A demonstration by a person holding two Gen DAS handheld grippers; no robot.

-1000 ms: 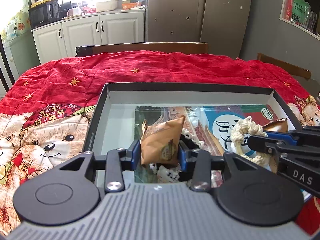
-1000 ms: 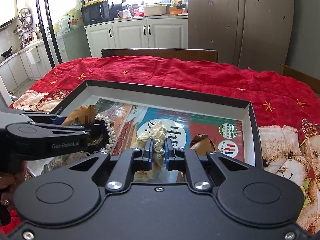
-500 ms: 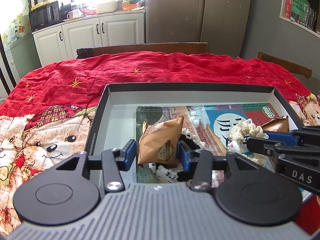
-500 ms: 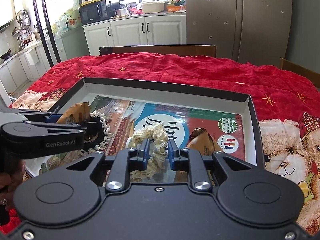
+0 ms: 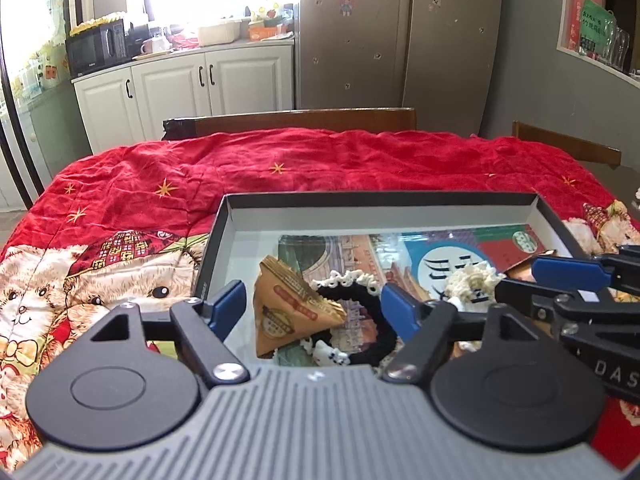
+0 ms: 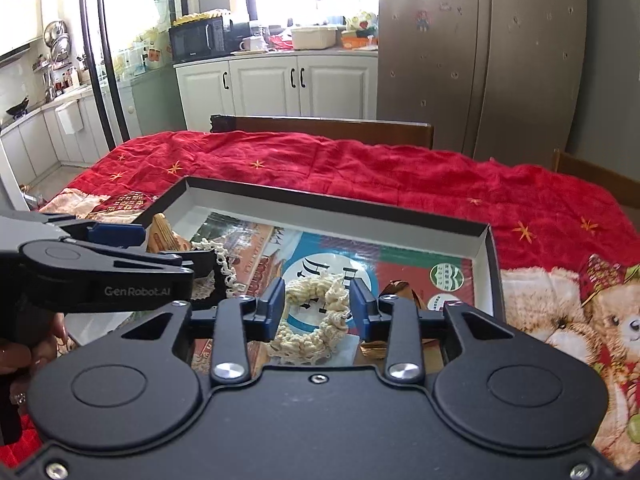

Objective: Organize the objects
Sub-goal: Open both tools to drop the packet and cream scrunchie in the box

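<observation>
A black box [image 5: 380, 198] [image 6: 320, 200] lies on the red quilt with a printed sheet [image 6: 400, 264] in its bottom. My left gripper [image 5: 313, 296] [image 6: 176, 246] has its jaws opening; a brown triangular packet [image 5: 288, 308] [image 6: 164, 232] lies loose between them, leaning on a black scrunchie with white lace trim [image 5: 360, 300]. My right gripper [image 6: 318, 292] [image 5: 520, 276] is opening too. A cream scrunchie [image 6: 316, 320] [image 5: 468, 280] rests on the sheet between its pads, which do not press it. A second brown packet [image 6: 396, 292] lies just to its right.
The red quilt [image 5: 280, 164] with teddy bear prints covers the table around the box. Wooden chair backs [image 5: 304, 118] [image 6: 332, 128] stand behind the far edge. A person's hand [image 6: 16, 356] holds the left gripper. Cabinets and a fridge fill the background.
Left jaws spread and let go of the brown packet, which tipped over onto the black scrunchie. Right jaws widened off the cream scrunchie, which now lies spread out.
</observation>
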